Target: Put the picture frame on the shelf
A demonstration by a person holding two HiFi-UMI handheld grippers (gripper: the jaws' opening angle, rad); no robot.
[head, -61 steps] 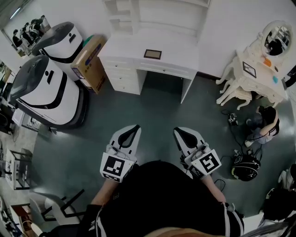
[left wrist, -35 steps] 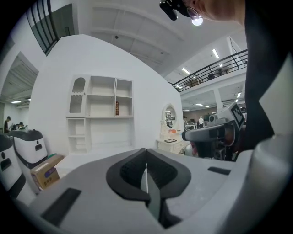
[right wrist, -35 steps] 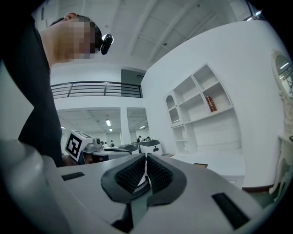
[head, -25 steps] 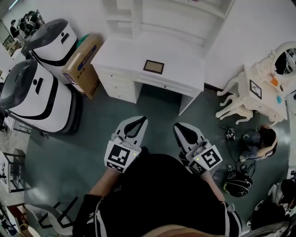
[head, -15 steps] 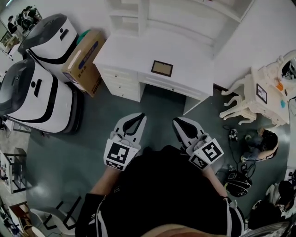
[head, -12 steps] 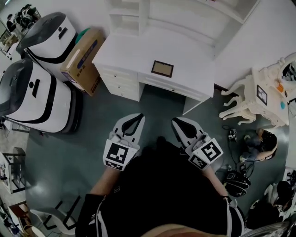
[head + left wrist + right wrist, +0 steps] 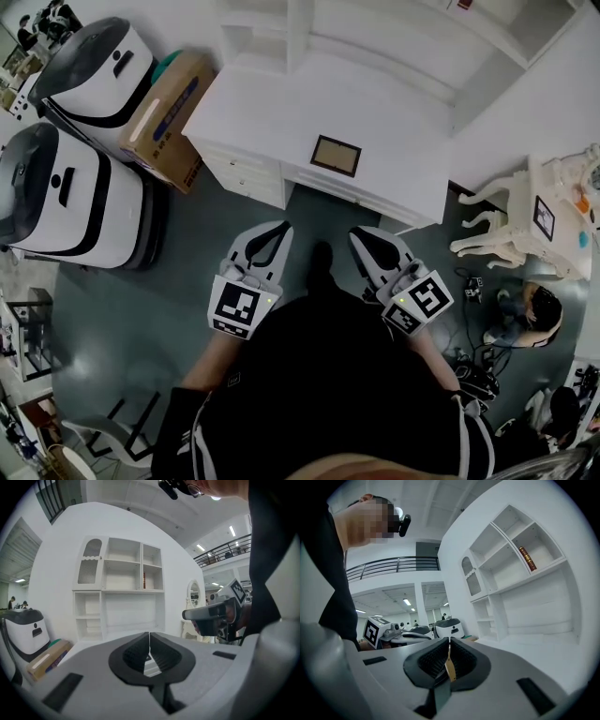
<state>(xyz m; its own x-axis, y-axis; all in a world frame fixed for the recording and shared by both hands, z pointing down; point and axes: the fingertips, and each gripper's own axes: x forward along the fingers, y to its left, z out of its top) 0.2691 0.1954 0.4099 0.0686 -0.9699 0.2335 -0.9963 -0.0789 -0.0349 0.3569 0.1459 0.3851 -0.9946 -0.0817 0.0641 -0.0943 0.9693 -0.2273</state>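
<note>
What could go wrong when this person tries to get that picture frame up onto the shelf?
1. The picture frame lies flat on the white desk, so a gripper may struggle to get under its edge and could just push it along.
2. The left gripper and right gripper are both shut; they must open before any grab.
3. A book stands in one compartment of the shelf; the frame might knock it.
</note>
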